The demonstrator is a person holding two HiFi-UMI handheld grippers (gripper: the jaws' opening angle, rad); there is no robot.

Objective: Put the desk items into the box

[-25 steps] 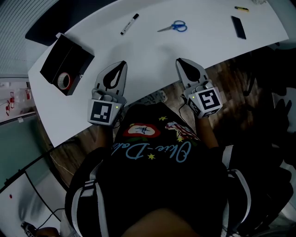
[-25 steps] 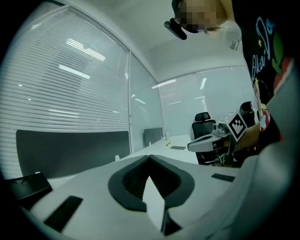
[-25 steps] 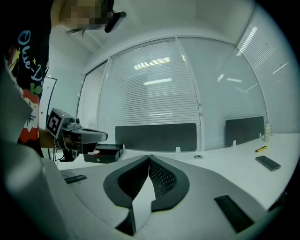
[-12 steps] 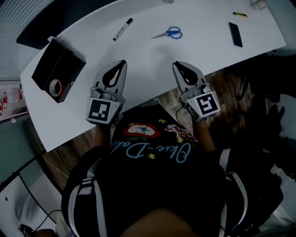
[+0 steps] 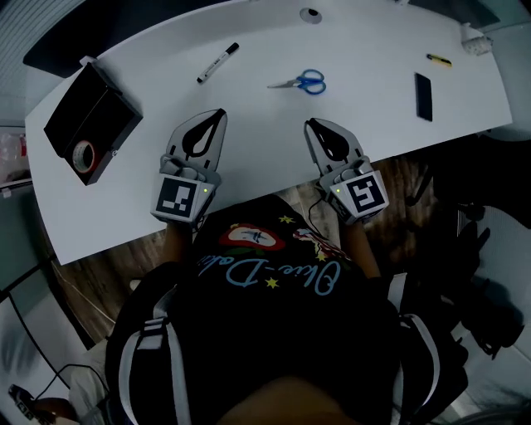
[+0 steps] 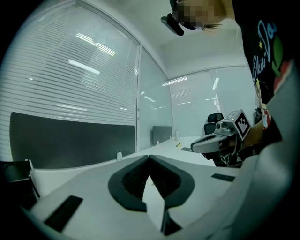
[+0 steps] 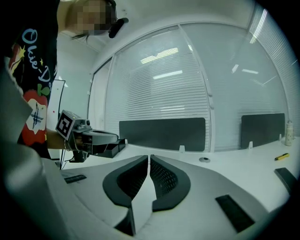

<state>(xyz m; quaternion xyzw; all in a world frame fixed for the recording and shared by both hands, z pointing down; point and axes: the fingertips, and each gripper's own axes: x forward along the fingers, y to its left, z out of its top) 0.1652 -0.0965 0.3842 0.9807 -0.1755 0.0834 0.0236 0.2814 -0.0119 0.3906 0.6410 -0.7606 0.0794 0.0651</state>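
Right now I have both tongs low over the near edge of the white bench [image 5: 265, 41], side by side and pointing away across it.

The left tongs [image 5: 221, 113] are clenched. In the left gripper view the two dark pads meet at their tips and nothing is caught between them. The right tongs [image 5: 309, 124] are released by a sliver. Their jaws have just been opening, and the right gripper view shows a thin gap running between the pads, with only bare bench behind it.

The black box [image 5: 87, 124] sits well off to the left of the left tongs and a little farther out, lying at an angle near the bench's left end. It is open on top. A tape roll [image 5: 83, 154] lies inside it, at the end nearer the person.

A marker [image 5: 217, 63] lies on the bench ahead of the left tongs, well apart from them. The scissors [image 5: 299, 81], with blue handles, lie ahead of the right tongs and slightly to their left, closer than the marker but not touching anything. A flat black slab [image 5: 424, 96] lies ahead and well to the right of the right tongs. A small yellow pen-like thing [image 5: 439, 59] rests just beyond it. A round grommet [image 5: 310, 14] sits in the bench far ahead, near the back edge.
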